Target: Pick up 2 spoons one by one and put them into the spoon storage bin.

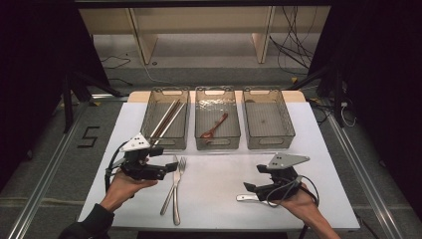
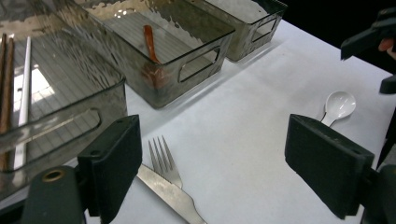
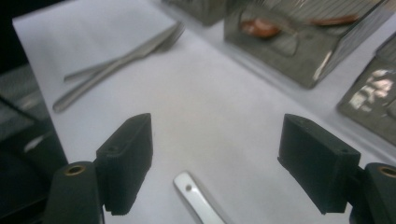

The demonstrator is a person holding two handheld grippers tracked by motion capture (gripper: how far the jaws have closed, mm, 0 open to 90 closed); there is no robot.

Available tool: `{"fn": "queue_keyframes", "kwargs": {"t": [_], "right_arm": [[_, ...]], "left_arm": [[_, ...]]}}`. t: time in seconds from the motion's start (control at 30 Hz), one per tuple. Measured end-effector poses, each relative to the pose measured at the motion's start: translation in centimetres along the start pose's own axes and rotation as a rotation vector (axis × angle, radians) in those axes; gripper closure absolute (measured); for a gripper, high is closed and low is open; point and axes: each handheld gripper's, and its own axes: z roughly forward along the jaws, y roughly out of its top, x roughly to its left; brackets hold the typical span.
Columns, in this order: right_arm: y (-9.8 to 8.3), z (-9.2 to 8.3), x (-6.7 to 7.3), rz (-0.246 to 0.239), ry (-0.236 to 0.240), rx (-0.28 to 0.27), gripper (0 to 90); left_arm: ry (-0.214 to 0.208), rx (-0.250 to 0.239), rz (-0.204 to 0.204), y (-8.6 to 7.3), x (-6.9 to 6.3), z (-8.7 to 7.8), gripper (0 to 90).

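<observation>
High view looks down; both tool views (low, close) share the fork [image 2: 164, 161].

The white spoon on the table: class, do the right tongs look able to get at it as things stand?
Probably yes. The right tongs stand open directly over the white spoon, whose handle end lies on the bare table between the jaws. Nothing lies in between; the fork and knife lie well off.

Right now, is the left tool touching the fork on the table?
Apart. The left gripper view shows the left tool with jaws wide open, the fork lying on the table between them, white surface visible beside each pad.
</observation>
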Motion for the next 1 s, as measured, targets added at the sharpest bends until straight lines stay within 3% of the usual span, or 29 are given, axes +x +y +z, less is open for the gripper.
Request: {"fn": "queue_keyframes", "kwargs": {"t": [0.23, 0.43, 0.53, 0.77, 1.0], "right_arm": [[0.2, 1.7, 0.5, -0.129, 0.005, 0.192, 29.2], [0.2, 3.3, 0.6, -0.185, 0.024, 0.316, 31.5], [0.0, 3.9, 0.7, -0.218, 0.026, 0.371, 33.5], [-0.3, 4.8, 0.8, -0.260, 0.042, 0.447, 40.8], [-0.6, 5.8, 0.8, -0.302, 0.044, 0.523, 49.5]], "left_arm": [[0.023, 0.015, -0.006, -0.4, -0.3, -0.3, 17.2], [0.054, 0.036, 0.014, -0.6, -0.8, -0.3, 16.6], [0.055, 0.045, -0.001, -0.8, -0.8, -0.4, 16.6], [0.059, 0.036, -0.027, -1.0, -0.9, -0.6, 16.1], [0.059, 0.040, -0.024, -1.1, -1.0, -0.6, 15.8]]}}
